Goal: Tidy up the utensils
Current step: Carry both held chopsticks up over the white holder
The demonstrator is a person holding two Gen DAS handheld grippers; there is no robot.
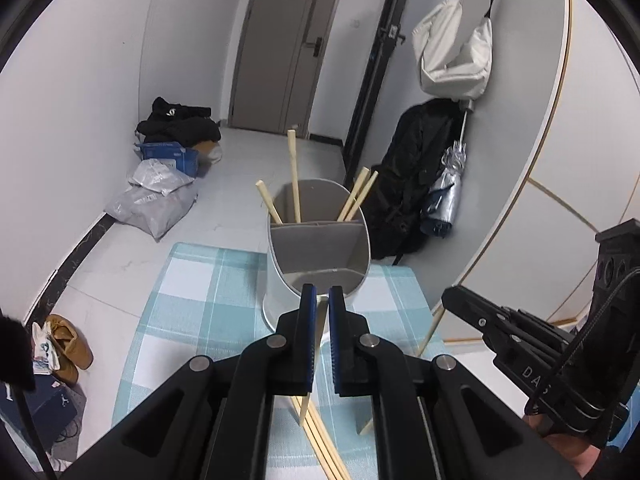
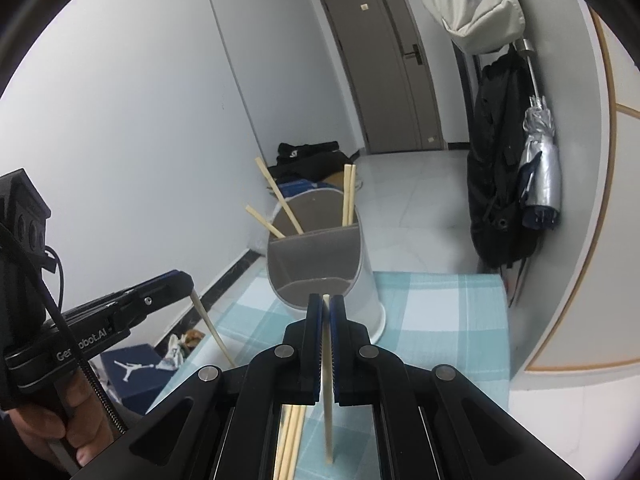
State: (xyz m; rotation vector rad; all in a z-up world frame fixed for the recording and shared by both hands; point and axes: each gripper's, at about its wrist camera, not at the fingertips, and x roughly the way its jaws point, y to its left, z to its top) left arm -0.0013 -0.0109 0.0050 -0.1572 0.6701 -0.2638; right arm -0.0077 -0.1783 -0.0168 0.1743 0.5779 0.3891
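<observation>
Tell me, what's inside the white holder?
The white holder has a divider. Four chopsticks stand in its back half. The front half looks empty, though its bottom is partly hidden behind the left gripper.

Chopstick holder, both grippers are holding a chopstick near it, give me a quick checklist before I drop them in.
1. Left gripper shut on its chopstick: ok.
2. Right gripper shut on its chopstick: ok.
3. Holder upright on the checked cloth: ok.
4. Near compartment free of chopsticks, four already standing in the far one: ok.
5. Held chopsticks lined up above the opening: not ok, both sit below the rim, in front of it.
6. Loose chopsticks left on the cloth: not ok, several remain.
</observation>
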